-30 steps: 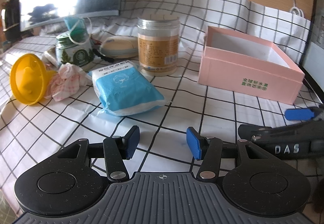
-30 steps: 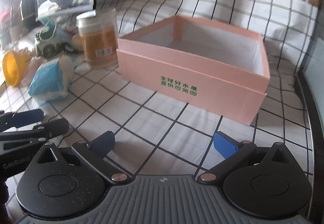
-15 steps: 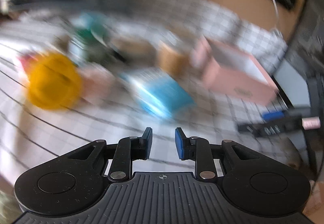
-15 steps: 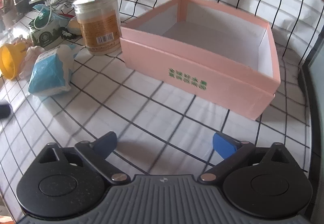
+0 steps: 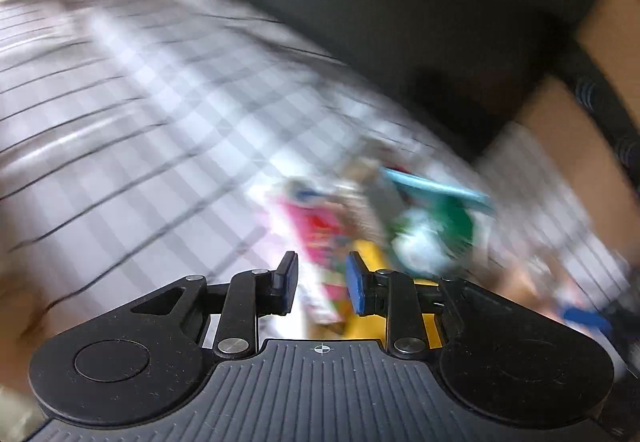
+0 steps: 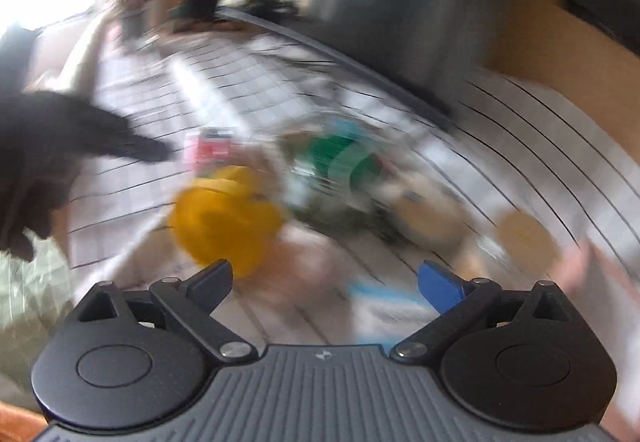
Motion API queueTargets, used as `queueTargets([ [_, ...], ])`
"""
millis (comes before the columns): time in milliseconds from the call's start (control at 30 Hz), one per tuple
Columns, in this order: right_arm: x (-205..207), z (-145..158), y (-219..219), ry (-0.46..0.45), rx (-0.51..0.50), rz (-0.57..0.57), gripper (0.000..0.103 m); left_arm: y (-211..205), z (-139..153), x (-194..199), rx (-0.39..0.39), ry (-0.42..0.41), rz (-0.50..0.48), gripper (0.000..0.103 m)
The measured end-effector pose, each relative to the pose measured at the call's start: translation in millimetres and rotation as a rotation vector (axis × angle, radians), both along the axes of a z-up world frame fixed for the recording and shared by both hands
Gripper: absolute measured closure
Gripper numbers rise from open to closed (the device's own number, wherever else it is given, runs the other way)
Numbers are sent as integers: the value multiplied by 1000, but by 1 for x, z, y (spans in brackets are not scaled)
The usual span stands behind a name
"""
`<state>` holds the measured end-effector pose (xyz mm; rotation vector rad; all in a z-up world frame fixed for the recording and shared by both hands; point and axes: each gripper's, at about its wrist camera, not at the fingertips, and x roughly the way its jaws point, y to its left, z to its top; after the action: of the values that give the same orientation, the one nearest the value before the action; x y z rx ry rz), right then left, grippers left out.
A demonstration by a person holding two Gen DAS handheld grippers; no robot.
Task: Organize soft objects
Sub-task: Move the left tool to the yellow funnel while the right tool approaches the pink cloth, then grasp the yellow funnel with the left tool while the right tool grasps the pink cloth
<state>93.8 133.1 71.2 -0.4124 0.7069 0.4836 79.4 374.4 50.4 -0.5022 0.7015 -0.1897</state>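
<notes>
Both views are heavily motion-blurred. My left gripper (image 5: 322, 280) is partly open and empty, low over a pink-red cloth (image 5: 320, 226) and a yellow funnel (image 5: 368, 250); a green-and-white jar (image 5: 436, 230) lies just right. My right gripper (image 6: 324, 284) is wide open and empty, above the checked cloth (image 6: 248, 82). Ahead of it are the yellow funnel (image 6: 224, 218), the green jar (image 6: 340, 166) and part of the blue tissue pack (image 6: 380, 298) between its fingers.
The checked tablecloth (image 5: 120, 122) covers the table. A dark monitor (image 5: 400, 2) stands behind. In the right wrist view the left gripper's dark body (image 6: 60, 138) reaches in from the left, and an amber jar (image 6: 524, 238) and pink box edge (image 6: 600, 274) lie right.
Both grippers have swung fast to the left toward the pile with the funnel and jar. The pink box has left the middle of the right view. The left jaws have widened slightly.
</notes>
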Motion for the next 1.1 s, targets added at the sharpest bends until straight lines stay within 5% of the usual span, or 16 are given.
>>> queueTargets([
  [133,-5,-6,14,25,-89,-3,7,-27,11,-10,79,-147,-287,74],
  [233,-7,-5,-9,72,-98,-105,7,-56,14,-19,325,-210,-337,73],
  [300,-12,-5,-25,95,-95,-160,7,-67,10,-14,398,-203,-341,67],
  [500,-15,-6,-52,105,-70,-217,7,-75,-8,13,319,-131,-325,50],
  [667,-27,-15,-55,135,-81,-182,7,-74,-3,-10,322,-144,-376,53],
  [800,-30,-20,-61,152,-79,-186,7,-72,-11,-3,373,-93,-299,54],
  [1100,-38,-14,-63,63,-69,-181,13,-84,-31,32,292,-28,-189,55],
])
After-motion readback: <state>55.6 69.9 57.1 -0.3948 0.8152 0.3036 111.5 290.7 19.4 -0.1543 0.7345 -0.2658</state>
